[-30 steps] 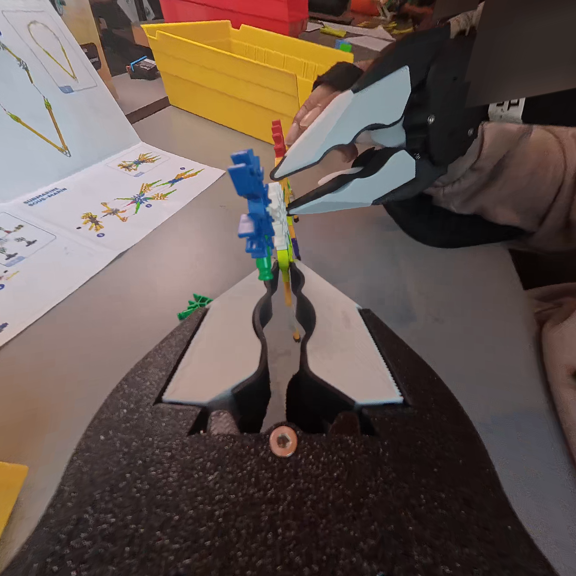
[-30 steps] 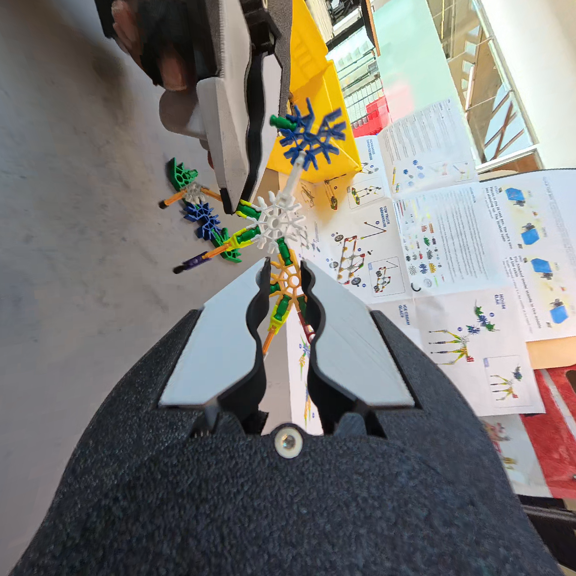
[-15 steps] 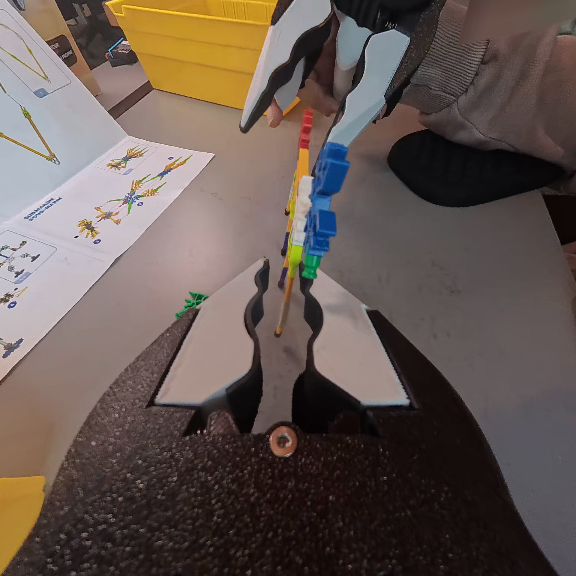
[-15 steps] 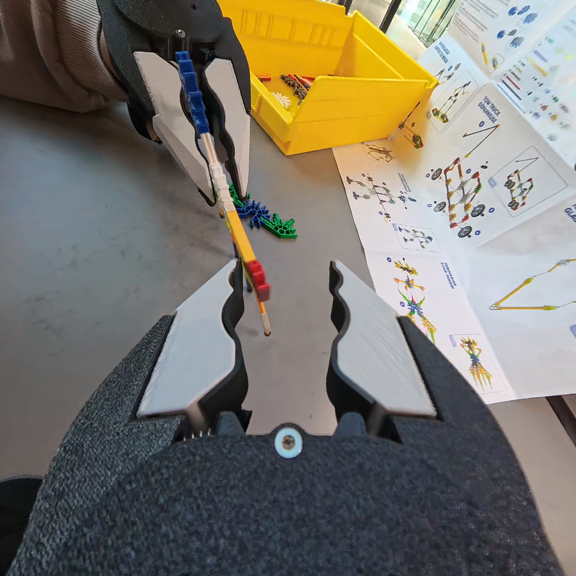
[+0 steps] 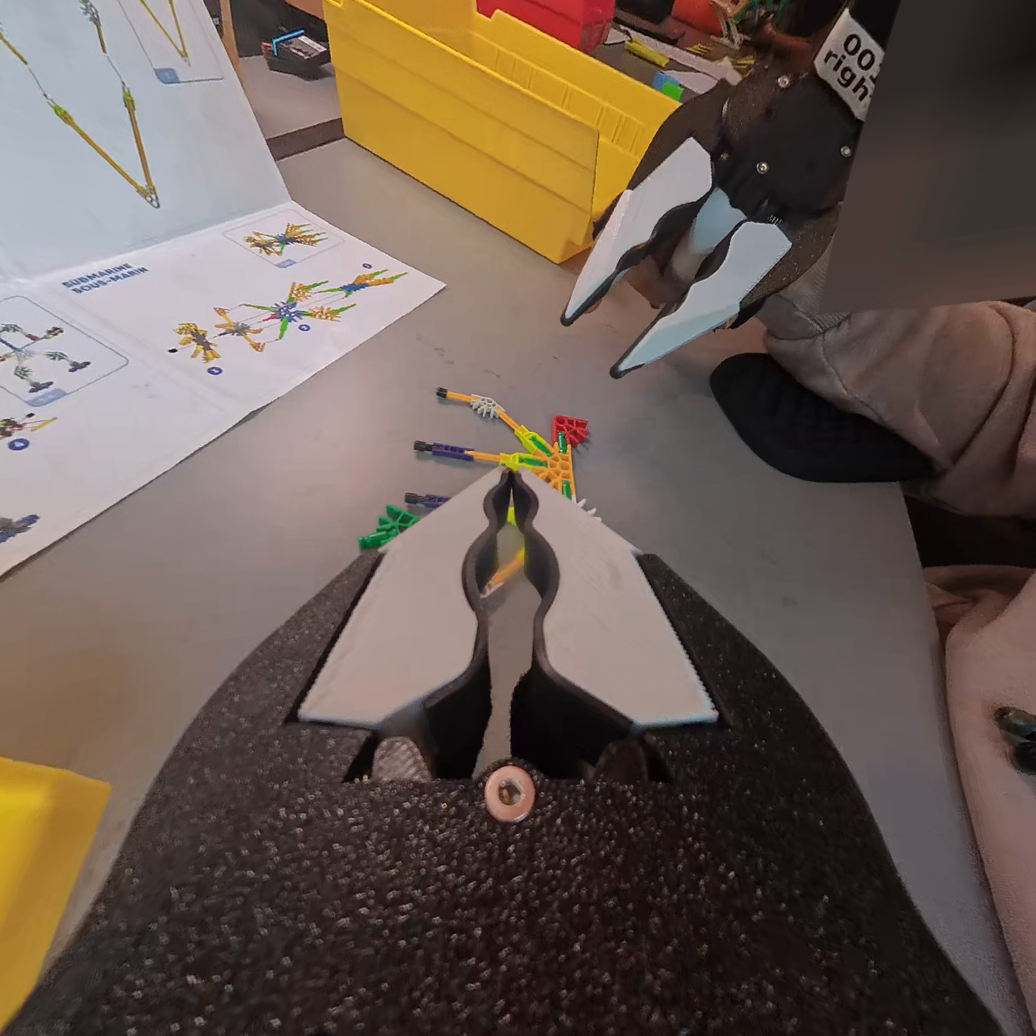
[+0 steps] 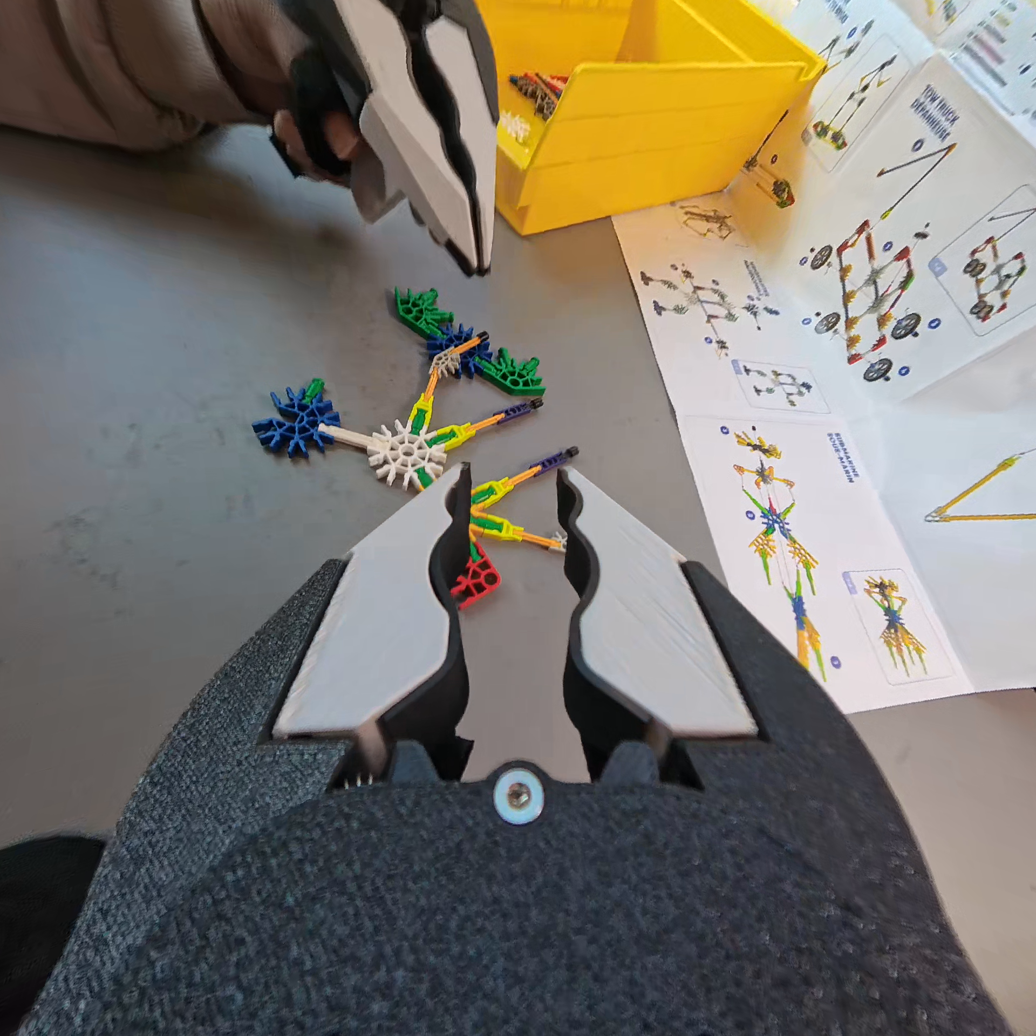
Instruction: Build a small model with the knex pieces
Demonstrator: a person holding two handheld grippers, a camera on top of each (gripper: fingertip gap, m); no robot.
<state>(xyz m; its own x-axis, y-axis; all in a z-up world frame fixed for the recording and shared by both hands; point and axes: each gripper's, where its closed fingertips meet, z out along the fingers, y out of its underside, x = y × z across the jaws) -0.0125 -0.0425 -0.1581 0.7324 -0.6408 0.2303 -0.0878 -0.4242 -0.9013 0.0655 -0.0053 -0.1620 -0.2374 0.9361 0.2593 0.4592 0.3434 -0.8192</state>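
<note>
The rod-and-connector model lies flat on the grey counter, and neither tool grips it. A white snowflake hub sits at its middle. A blue connector is out on a white rod to one side, thin orange and purple-tipped rods fan away toward the instruction sheet, and a red corner piece is at the near end. A smaller cluster of two green pieces around a blue hub lies just beyond, touching or overlapping one orange rod; I cannot tell whether it is joined on. The right tool hangs over the red end with its fingers apart and nothing between them. The left wrist view shows it raised off the counter near a beige sleeve. The left tool has its tips pressed together above the model. The yellow seen through the gap behind the tips looks like part of the model lying underneath, and the right wrist view shows nothing clamped there. The yellow bin stands behind with loose parts inside.
</note>
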